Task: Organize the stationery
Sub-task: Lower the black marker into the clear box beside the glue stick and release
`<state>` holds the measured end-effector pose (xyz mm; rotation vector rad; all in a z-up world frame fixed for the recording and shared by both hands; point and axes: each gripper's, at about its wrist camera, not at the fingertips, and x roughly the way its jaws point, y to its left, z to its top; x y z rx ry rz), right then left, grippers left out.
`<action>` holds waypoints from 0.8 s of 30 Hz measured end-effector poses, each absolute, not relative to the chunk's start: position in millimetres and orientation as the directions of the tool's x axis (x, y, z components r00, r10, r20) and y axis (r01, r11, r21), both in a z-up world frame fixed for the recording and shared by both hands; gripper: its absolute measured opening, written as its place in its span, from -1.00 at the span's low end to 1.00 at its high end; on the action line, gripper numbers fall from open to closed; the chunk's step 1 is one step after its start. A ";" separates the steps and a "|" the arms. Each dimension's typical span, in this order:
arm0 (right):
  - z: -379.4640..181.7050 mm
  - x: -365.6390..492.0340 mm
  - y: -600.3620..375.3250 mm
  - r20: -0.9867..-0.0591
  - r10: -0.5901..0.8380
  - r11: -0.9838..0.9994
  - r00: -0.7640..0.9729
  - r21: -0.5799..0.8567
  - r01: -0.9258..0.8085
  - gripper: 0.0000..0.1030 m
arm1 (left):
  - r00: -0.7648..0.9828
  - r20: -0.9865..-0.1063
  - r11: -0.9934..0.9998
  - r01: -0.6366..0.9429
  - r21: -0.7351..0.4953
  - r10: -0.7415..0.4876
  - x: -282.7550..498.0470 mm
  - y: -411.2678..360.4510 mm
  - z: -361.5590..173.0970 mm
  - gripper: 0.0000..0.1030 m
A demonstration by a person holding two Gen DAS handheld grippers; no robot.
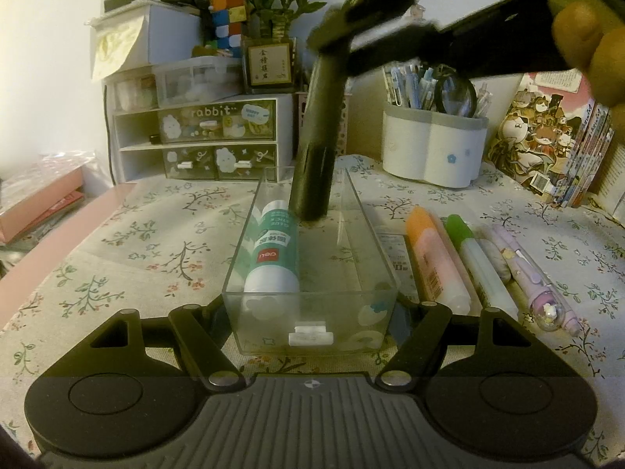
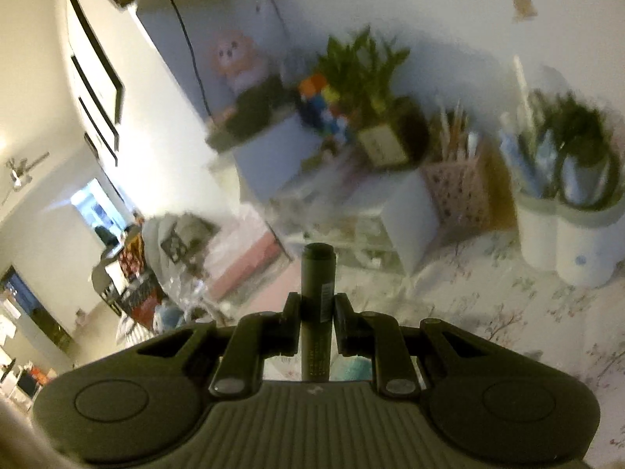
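Our left tool (image 1: pixel 310 308) is clamped on the clear tray's (image 1: pixel 367 219) near end, low in the frame. Our right tool (image 2: pixel 315 322) grips a dark marker (image 1: pixel 314 164) poised over the tray beside the glue stick (image 1: pixel 273 250). Released tilted, we risk it tipping over the wall onto the desk (image 1: pixel 129 250).

right wrist view's background blurring so the plant (image 2: pixel 363 74) and pen holder (image 2: pixel 566 234) are losing detail, black marker (image 2: pixel 317 312) running under the gripper body, left view's hand (image 1: pixel 593 51) being cut off at the right edge, book spines (image 1: pixel 586 152) showing too small to read
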<state>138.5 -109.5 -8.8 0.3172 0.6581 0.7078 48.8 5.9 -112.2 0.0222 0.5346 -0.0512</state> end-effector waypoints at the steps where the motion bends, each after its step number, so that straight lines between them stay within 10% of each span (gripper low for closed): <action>1: -12.1 141.2 -106.1 -0.468 0.678 0.734 0.567 0.473 -0.487 -0.85 | 0.859 -0.510 0.998 0.055 0.008 -0.043 49.0 5.7 -112.2 0.42; 24: -65.5 177.6 -79.4 -0.722 0.528 0.848 0.448 0.413 -0.333 -0.85 | 0.861 -0.506 0.998 0.061 0.018 -0.043 50.6 3.4 -112.5 0.42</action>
